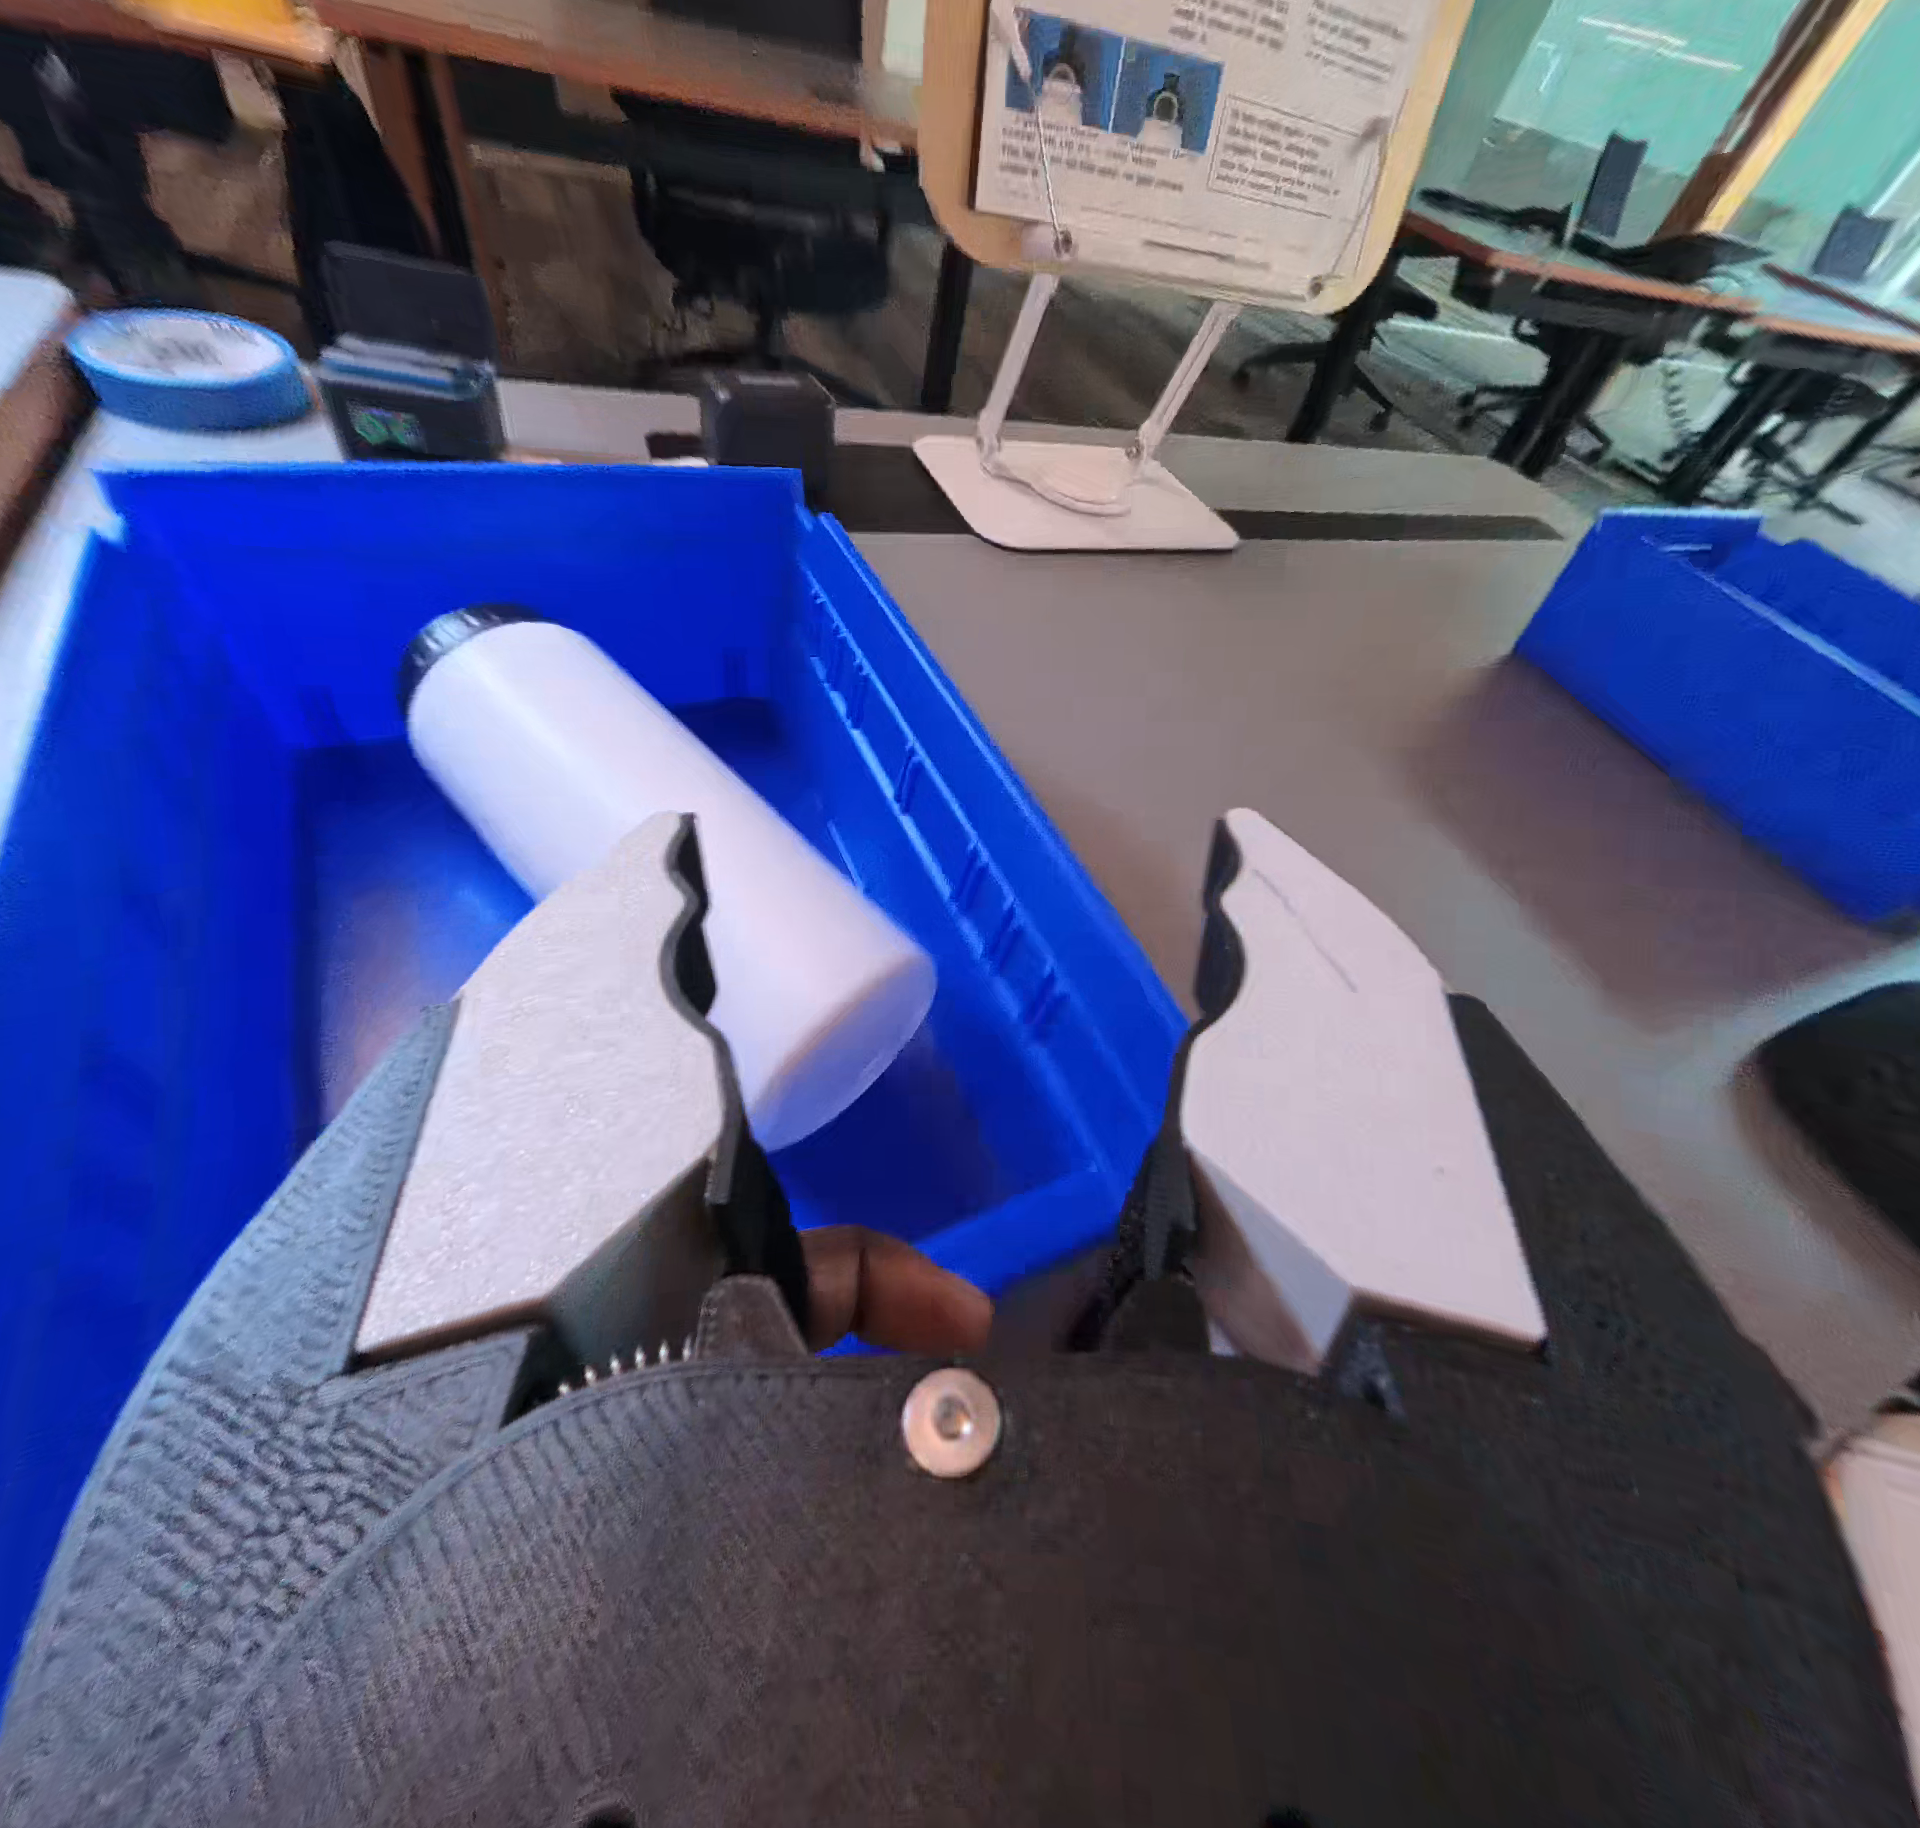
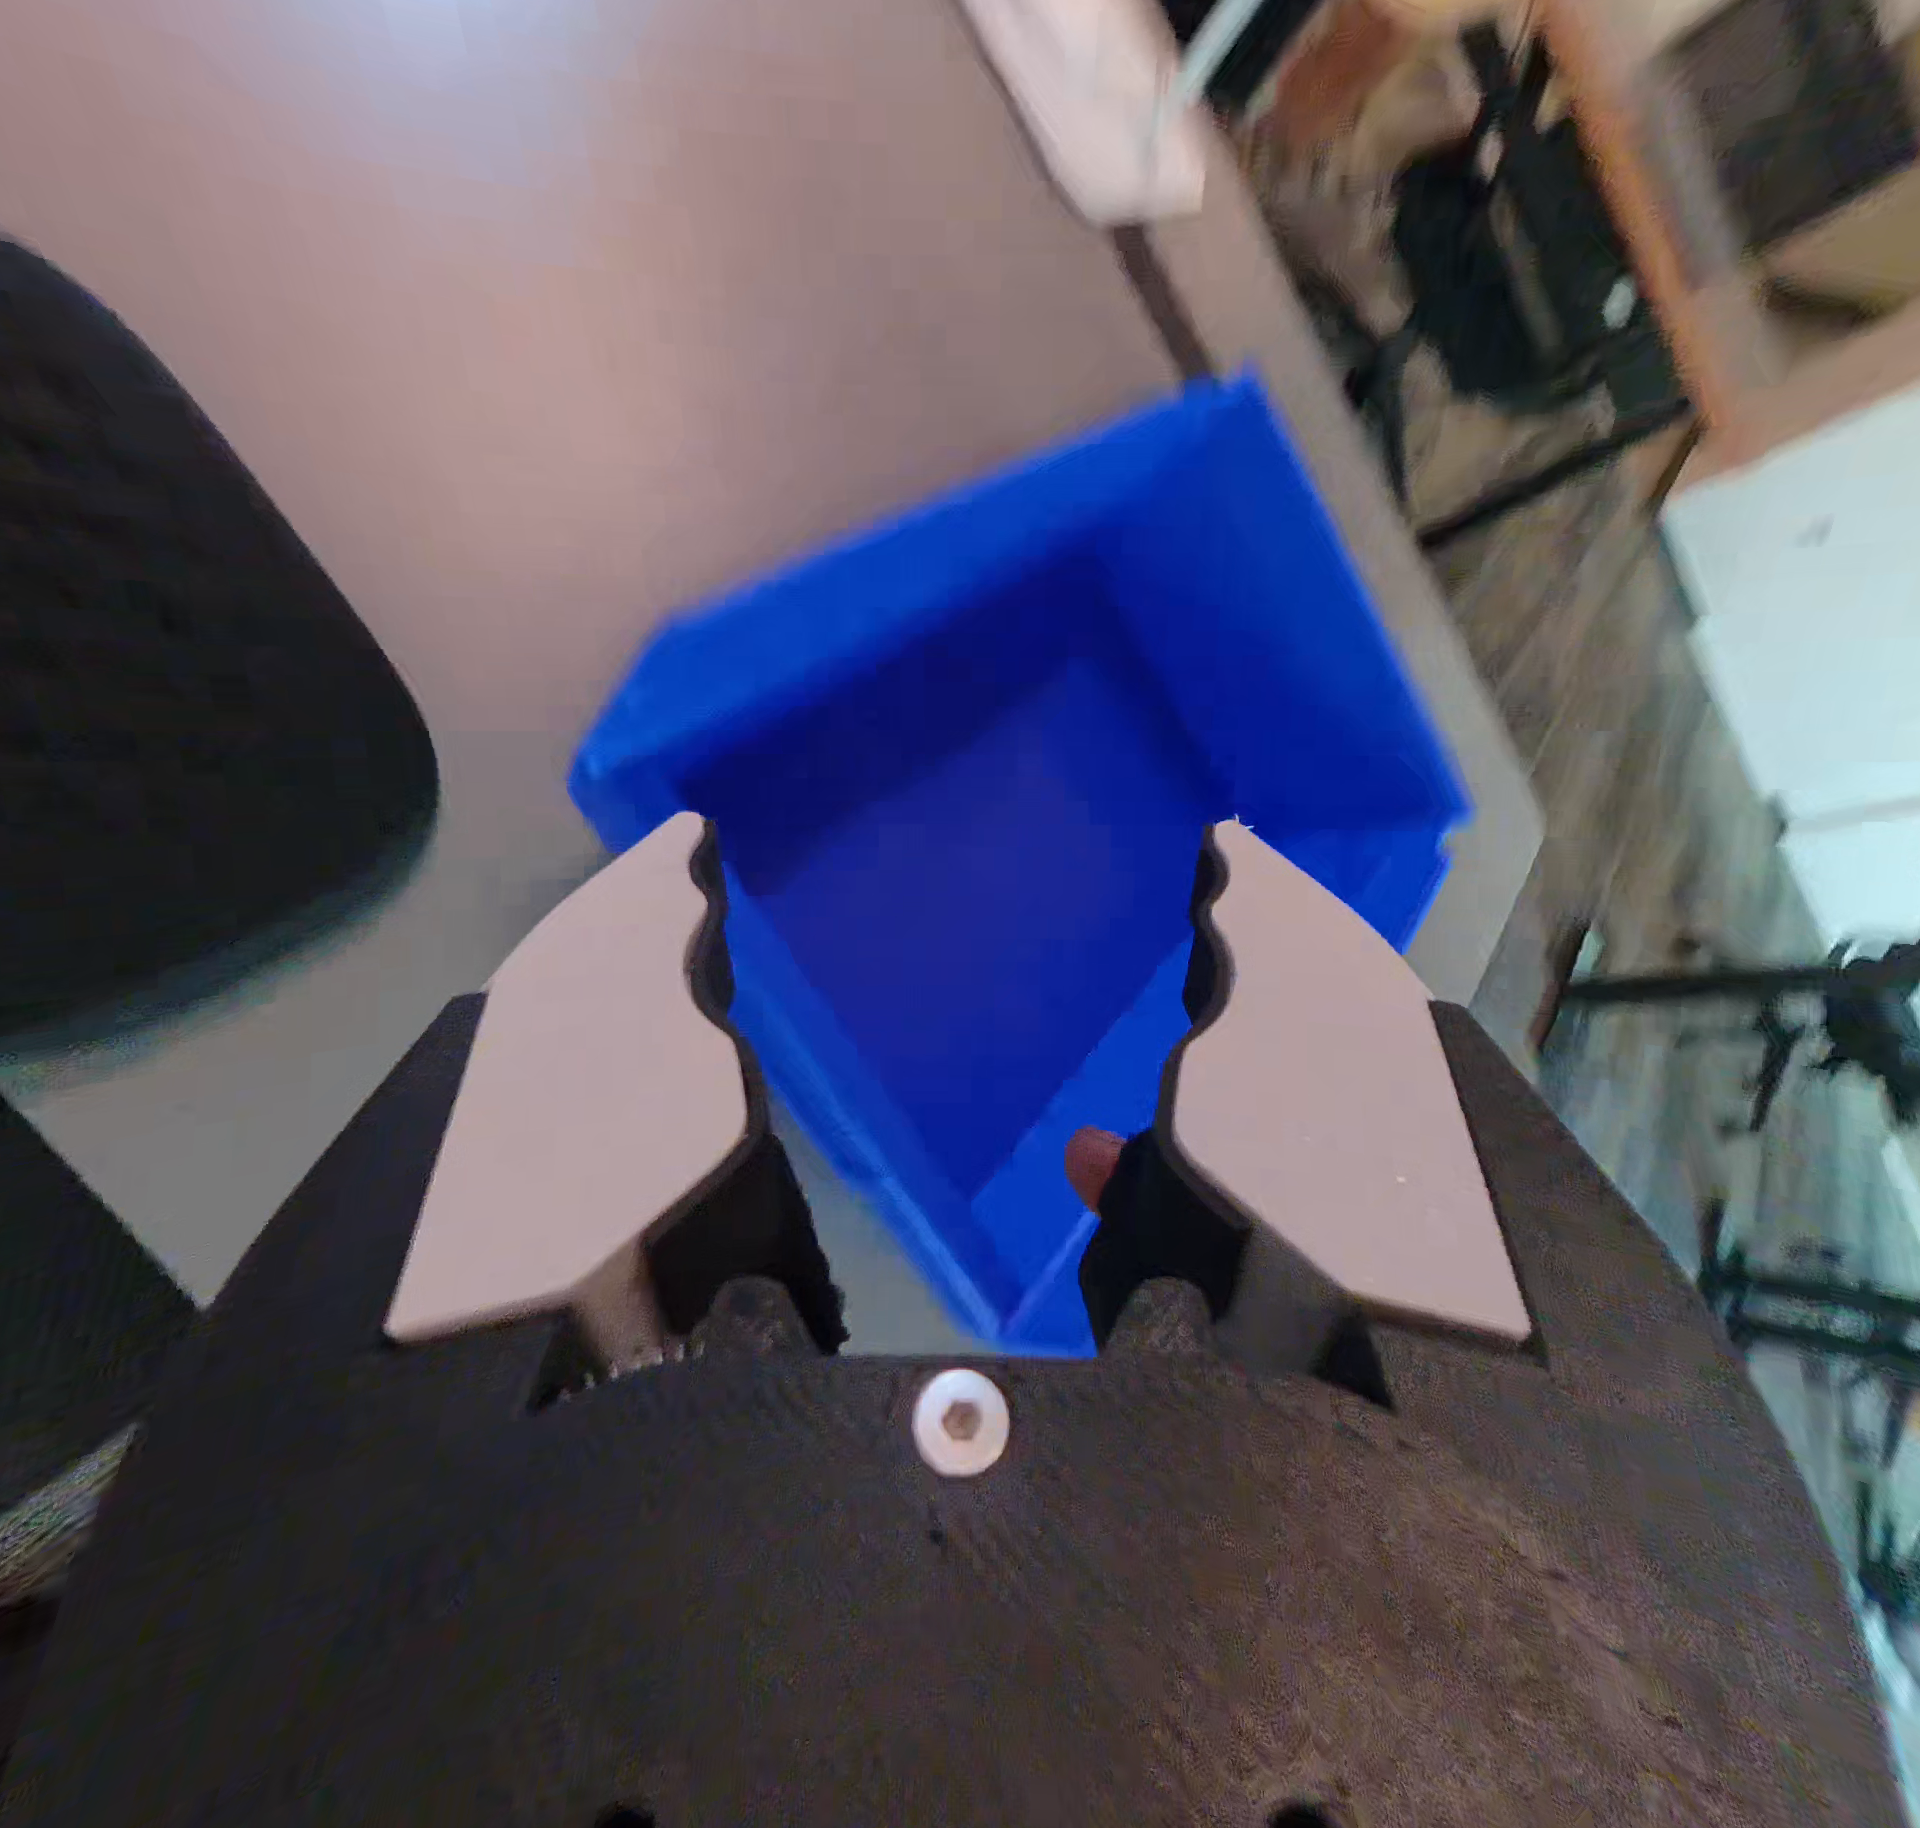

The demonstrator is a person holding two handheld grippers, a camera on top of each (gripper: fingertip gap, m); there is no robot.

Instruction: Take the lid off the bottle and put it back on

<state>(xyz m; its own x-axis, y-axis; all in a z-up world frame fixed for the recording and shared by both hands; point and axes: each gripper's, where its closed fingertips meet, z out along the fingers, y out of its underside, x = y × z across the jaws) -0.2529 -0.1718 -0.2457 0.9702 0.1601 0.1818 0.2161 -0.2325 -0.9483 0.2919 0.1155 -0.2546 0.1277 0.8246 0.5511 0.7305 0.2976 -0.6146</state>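
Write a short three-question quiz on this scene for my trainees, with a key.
1. True or false: the white bottle stands upright on the table.
2. What colour is the lid on the bottle?
3. The blue bin under the right gripper holds: A) the bottle, B) nothing visible, C) tape.

Key
1. False: it lies tilted inside the left blue bin, below the open left gripper.
2. Black.
3. B.
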